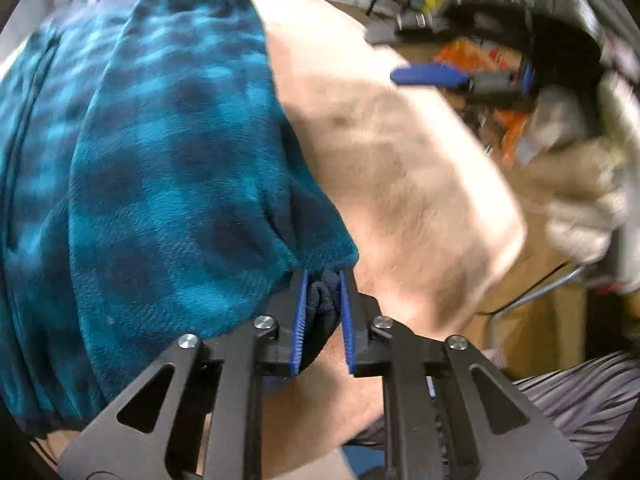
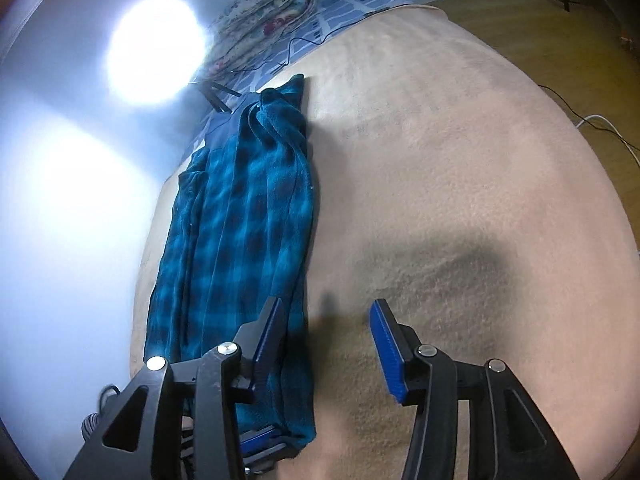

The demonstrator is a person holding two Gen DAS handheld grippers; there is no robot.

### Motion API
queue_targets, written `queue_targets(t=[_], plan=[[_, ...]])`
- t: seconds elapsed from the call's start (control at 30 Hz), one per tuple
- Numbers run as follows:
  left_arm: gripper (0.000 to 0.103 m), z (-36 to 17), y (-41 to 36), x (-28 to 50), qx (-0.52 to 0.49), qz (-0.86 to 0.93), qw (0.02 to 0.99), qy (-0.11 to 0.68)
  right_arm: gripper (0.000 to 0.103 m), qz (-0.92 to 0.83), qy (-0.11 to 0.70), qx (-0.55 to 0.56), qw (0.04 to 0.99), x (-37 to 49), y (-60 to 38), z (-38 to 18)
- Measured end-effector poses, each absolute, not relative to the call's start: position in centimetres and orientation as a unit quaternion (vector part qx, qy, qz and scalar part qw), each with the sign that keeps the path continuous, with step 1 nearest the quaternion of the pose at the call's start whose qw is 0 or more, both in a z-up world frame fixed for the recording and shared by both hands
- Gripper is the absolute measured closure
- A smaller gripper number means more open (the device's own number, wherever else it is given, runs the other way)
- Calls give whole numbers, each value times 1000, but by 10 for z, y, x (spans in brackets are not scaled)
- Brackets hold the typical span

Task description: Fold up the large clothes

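Right wrist: floral bundle (image 2: 264, 8) beyond garment (image 2: 240, 216).

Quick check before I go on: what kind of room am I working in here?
Most likely a bedroom at home. The plaid garment lies on a wide beige blanket, seemingly a bed, with a floral quilt bundled at the far end and wood flooring beyond. A cluttered desk shows nearby.
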State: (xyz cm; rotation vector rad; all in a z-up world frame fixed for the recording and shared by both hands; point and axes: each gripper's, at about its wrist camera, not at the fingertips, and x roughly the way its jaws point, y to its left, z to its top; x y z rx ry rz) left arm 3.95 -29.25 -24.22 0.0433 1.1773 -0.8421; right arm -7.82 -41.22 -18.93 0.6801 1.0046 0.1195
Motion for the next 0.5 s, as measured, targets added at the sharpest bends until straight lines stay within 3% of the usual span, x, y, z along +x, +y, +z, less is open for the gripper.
queue_targets(t=[0.17, 0.37, 0.5], plan=[[91, -217, -255, 42, -51, -394, 751, 528, 37, 72, 474, 304, 823, -39, -406, -192], [91, -205, -244, 48, -82, -391, 753, 524, 38, 65, 475, 308, 821, 32, -397, -213], [91, -201, -236, 43, -93, -389, 755, 519, 49, 57, 472, 318, 820, 64, -389, -234]])
